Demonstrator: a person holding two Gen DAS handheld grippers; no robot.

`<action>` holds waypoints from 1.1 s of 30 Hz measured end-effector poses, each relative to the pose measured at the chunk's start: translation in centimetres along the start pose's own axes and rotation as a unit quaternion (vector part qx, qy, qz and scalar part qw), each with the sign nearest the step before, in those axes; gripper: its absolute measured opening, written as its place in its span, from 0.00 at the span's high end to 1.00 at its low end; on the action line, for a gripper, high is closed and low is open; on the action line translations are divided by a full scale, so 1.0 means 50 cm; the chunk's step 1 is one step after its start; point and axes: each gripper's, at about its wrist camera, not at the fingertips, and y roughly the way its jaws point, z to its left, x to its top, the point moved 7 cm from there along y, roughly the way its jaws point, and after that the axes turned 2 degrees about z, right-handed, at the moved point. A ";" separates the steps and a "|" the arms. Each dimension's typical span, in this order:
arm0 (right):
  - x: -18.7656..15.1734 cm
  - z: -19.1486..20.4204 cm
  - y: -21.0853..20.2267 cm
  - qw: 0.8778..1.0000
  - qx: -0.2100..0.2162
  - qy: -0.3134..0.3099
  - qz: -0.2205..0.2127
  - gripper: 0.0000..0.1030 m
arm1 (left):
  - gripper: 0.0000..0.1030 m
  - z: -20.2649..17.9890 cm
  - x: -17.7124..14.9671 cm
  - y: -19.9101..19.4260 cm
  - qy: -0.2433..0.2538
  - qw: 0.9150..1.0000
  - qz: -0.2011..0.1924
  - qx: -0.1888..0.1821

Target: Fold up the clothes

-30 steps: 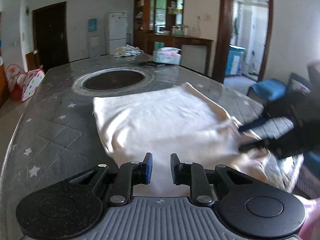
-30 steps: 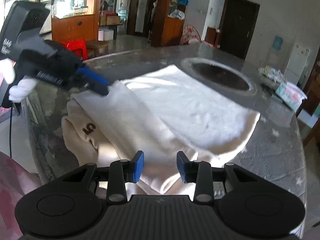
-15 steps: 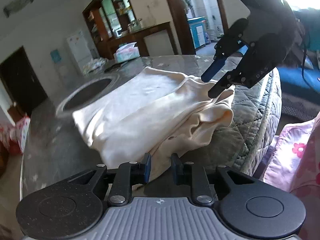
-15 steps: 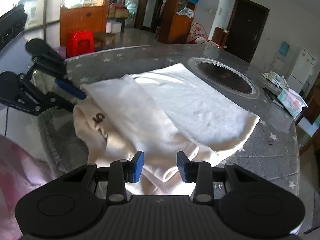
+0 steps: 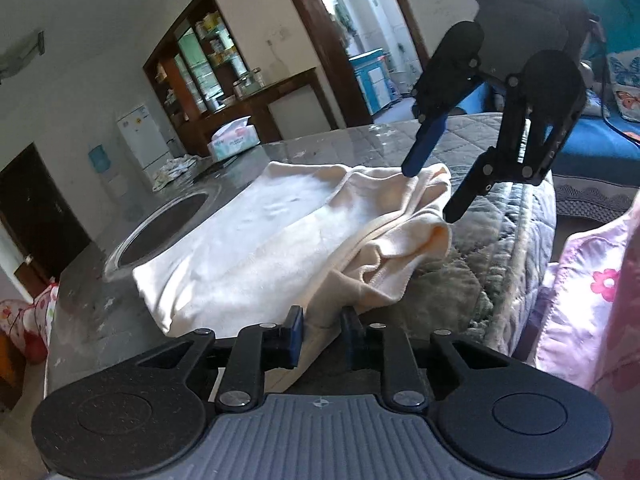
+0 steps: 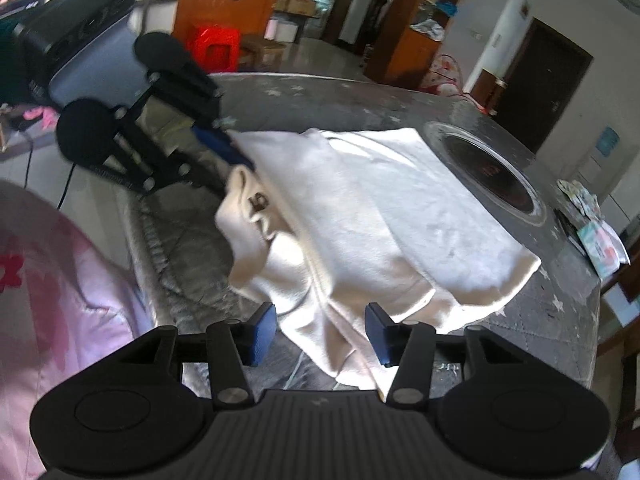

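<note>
While the cream cotton garment (image 5: 280,236) lies partly folded on the grey quilted desk (image 5: 500,216), its bunched end near the edge, the left gripper (image 5: 320,330) holds a fold of it between narrow jaws. The right gripper (image 6: 320,332) is opening, cloth lying loose between its jaws, probably to release the corner.

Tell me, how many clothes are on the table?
1 that I can see: a cream garment, partly folded, lying beside the round dark inset and bunched up at the table's near edge. Its layers could hide a second piece.
</note>
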 end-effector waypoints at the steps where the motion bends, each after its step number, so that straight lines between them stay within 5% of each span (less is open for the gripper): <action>1: -0.001 0.004 -0.001 1.000 0.001 -0.006 0.002 0.51 | 0.76 -0.001 -0.002 0.000 0.005 1.000 0.001 -0.001; 8: -0.006 0.019 0.003 0.999 0.000 -0.038 0.005 0.48 | 0.75 -0.008 -0.006 0.005 0.039 0.999 -0.005 0.005; 12: -0.005 0.019 0.004 0.999 -0.004 -0.047 0.002 0.46 | 0.89 -0.005 -0.001 0.011 0.038 0.999 -0.014 0.009; 18: -0.002 0.016 0.009 0.998 -0.014 -0.056 -0.009 0.43 | 0.91 0.054 0.032 0.007 -0.054 0.998 -0.033 0.003; 24: 0.003 0.002 0.029 0.999 -0.020 -0.041 -0.024 0.44 | 0.91 0.116 0.061 0.026 -0.147 0.988 -0.038 -0.020; 26: 0.006 -0.006 0.036 0.999 -0.022 -0.032 -0.026 0.47 | 0.91 0.132 0.064 0.040 -0.163 0.986 -0.034 -0.023; 29: 0.011 -0.023 0.048 0.999 -0.020 -0.006 -0.027 0.62 | 0.90 0.148 0.063 0.059 -0.178 0.983 -0.028 -0.022; 31: 0.014 -0.038 0.054 0.999 -0.013 0.019 -0.025 0.82 | 0.90 0.147 0.059 0.063 -0.177 0.984 -0.026 -0.022; 33: 0.016 -0.056 0.057 0.998 0.004 0.058 -0.020 0.86 | 0.87 0.141 0.055 0.058 -0.168 0.985 -0.027 -0.018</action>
